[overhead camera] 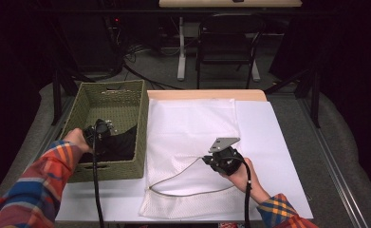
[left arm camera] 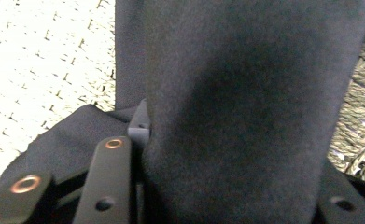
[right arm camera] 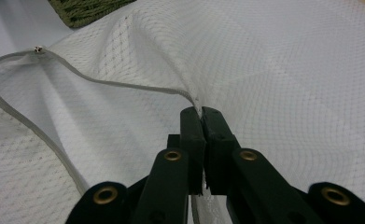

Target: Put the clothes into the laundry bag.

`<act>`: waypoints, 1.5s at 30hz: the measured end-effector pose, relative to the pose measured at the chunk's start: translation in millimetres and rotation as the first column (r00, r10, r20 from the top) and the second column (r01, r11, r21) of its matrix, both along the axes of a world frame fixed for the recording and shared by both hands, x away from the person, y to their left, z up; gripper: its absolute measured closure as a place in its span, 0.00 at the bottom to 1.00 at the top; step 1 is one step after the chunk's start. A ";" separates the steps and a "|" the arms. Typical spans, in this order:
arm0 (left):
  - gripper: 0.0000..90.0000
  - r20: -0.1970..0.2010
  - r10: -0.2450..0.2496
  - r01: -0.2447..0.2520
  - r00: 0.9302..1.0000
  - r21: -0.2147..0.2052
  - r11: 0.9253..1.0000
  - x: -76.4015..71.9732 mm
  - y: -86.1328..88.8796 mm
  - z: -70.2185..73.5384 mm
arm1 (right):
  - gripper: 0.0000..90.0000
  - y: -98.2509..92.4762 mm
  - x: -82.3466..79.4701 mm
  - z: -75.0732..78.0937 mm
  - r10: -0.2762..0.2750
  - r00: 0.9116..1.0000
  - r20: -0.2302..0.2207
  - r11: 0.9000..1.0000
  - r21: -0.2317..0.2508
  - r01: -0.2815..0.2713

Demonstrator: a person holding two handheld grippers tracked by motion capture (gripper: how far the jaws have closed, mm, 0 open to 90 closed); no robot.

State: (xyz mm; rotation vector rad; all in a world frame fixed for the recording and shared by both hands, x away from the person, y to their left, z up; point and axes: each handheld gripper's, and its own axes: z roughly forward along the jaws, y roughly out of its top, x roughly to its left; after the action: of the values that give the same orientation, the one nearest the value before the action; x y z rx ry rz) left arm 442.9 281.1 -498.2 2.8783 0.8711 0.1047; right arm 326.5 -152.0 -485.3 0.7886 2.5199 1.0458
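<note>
both sleeves (overhead camera: pixel 36 190) are plaid flannel in orange, blue, red and yellow. each hand carries a black gripper: the left gripper (overhead camera: pixel 97 133) and right gripper (overhead camera: pixel 223 160) trail black cables, the right topped by a grey three-cornered plate (overhead camera: pixel 224 143). black jaws with brass-ringed rivets (right arm camera: pixel 172 155).

Dark fabric garment (overhead camera: pixel 119 145): black, soft, bunched at the near right of the green woven basket (overhead camera: pixel 109 102), 1 fold standing upright. White mesh laundry bag (overhead camera: pixel 192 156): flat on the surface, mouth open toward the near edge, grey trimmed rim (right arm camera: pixel 124 86) lifted.
</note>
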 end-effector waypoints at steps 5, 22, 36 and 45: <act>0.66 0.028 -0.023 0.023 0.999 0.006 1.000 -3.1 -0.2 0.2 | 0.98 1.2 -0.6 0.7 0.004 1.000 0.000 1.000 0.002 -0.004; 0.68 0.055 -0.019 0.020 0.998 -0.018 1.000 -7.6 3.0 3.5 | 0.98 -1.2 0.1 -1.1 0.009 1.000 -0.001 1.000 -0.001 -0.009; 0.69 0.075 -0.015 0.016 0.997 -0.021 1.000 -10.7 3.9 10.5 | 0.98 -1.9 0.6 -1.0 -0.001 1.000 0.003 1.000 0.004 0.001; 0.70 0.085 -0.002 0.005 0.996 -0.041 0.999 -13.2 7.5 16.8 | 0.98 -2.3 -0.1 -1.3 -0.007 1.000 -0.005 1.000 0.001 0.007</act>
State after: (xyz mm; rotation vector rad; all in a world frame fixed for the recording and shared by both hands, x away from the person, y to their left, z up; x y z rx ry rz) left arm 429.7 288.6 -481.4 2.8145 0.8429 0.2052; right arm 326.4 -154.3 -486.6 0.8007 2.5195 1.0445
